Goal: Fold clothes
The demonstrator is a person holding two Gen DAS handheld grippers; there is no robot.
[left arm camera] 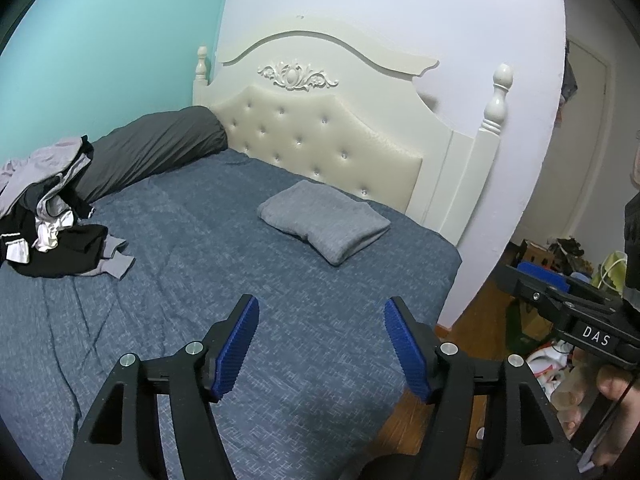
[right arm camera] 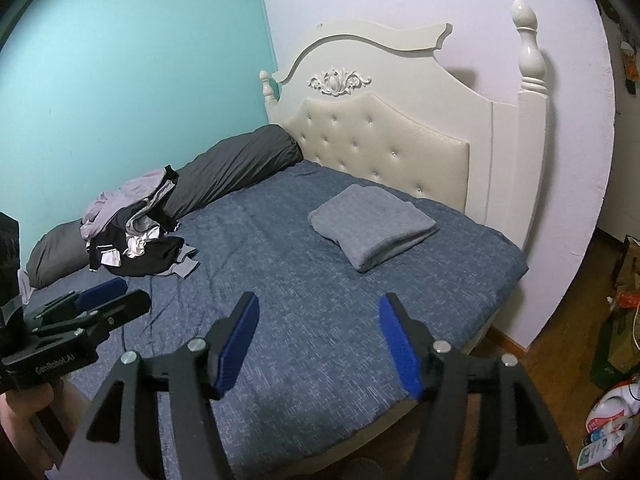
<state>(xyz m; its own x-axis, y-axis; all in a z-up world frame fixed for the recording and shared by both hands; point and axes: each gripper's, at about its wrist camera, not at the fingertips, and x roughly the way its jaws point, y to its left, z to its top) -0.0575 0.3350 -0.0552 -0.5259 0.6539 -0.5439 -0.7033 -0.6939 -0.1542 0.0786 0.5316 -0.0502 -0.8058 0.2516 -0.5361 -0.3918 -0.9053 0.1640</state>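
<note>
A folded grey garment (left arm camera: 324, 222) (right arm camera: 372, 226) lies on the blue bedspread (left arm camera: 224, 264) (right arm camera: 304, 304) near the headboard. A heap of unfolded clothes (left arm camera: 52, 216) (right arm camera: 136, 228), black, grey and white, sits at the left side of the bed. My left gripper (left arm camera: 322, 320) hovers above the bed's near part, open, with nothing between its blue pads (left arm camera: 238, 348). My right gripper (right arm camera: 318, 316) is open too and holds nothing. Both are well short of the clothes. The left gripper (right arm camera: 100, 296) also shows at the right wrist view's left edge.
A long dark grey pillow (left arm camera: 152, 152) (right arm camera: 224, 168) lies along the teal wall. The cream tufted headboard (left arm camera: 320, 136) (right arm camera: 384, 136) stands behind the bed. Boxes and clutter (left arm camera: 560, 264) (right arm camera: 616, 432) crowd the wooden floor to the right. A hand (left arm camera: 608, 384) holds the other gripper.
</note>
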